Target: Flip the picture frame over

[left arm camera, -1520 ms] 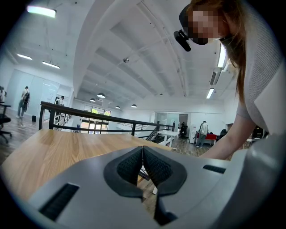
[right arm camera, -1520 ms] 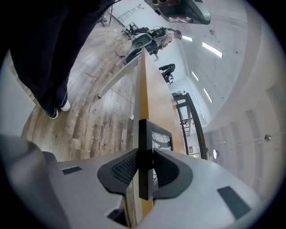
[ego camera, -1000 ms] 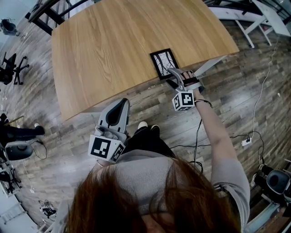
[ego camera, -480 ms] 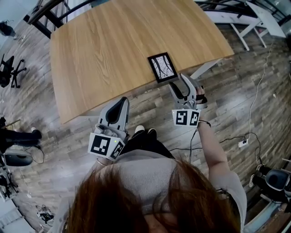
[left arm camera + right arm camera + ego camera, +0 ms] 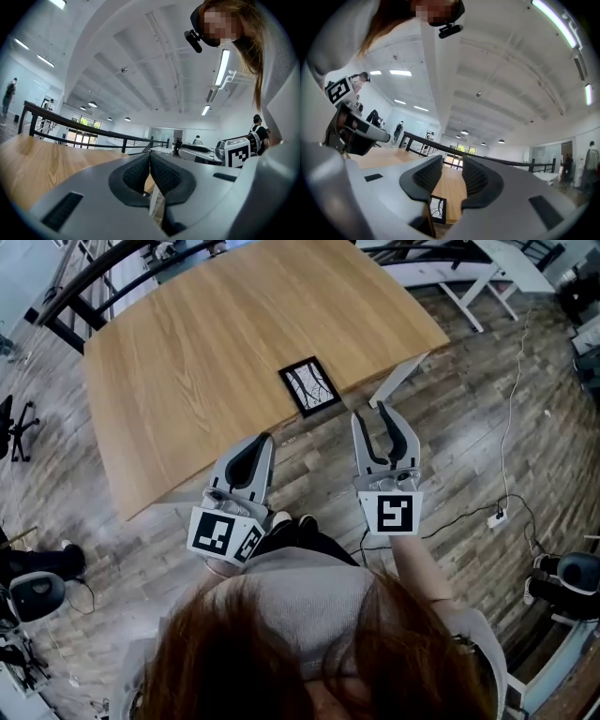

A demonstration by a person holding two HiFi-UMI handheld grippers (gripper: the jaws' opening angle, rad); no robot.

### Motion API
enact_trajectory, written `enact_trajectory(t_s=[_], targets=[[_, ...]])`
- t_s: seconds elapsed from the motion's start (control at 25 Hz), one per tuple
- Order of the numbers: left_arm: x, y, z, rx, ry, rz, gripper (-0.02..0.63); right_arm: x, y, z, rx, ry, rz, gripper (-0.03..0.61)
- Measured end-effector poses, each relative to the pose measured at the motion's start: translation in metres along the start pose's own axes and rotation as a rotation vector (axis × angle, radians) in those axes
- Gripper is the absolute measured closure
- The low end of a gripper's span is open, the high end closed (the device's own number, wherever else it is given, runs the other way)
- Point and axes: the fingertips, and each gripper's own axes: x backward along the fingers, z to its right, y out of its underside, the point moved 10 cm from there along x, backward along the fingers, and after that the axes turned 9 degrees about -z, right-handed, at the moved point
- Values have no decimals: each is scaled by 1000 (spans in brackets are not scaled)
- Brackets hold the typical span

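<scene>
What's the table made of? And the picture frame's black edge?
The table looks like wood, or a wood-look top: it is light brown with streaky grain lines, smooth and matte. The frame has a plain black border, maybe plastic or painted wood; it is too small to tell which.

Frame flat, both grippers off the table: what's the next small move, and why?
Probably ease the right gripper forward to the picture frame's near edge. The frame lies flat, picture up, untouched, close to the edge of the table. The right gripper is nearer; its fingers, which have just been closing partway, are apart with nothing between them, while the left gripper is shut.
</scene>
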Motion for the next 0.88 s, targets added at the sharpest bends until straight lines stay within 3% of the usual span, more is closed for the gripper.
enact_trajectory(t_s=[0.12,0.16,0.36,0.72,0.88], targets=[[-5,-5,3,-12,29,16,606,18,0,3,-16,-5,-65,547],[-7,-6,5,-16,38,20,606,23,-2,2,-38,-12,-78,561],[-16,-6,13,-22,87,21,606,32,-3,-9,-190,-59,-111,563],[-21,-10,26,-45,135,24,605,33,1,-14,-311,-135,-161,563],[-20,-10,27,-48,137,27,606,32,-6,-14,-297,-126,-158,563]])
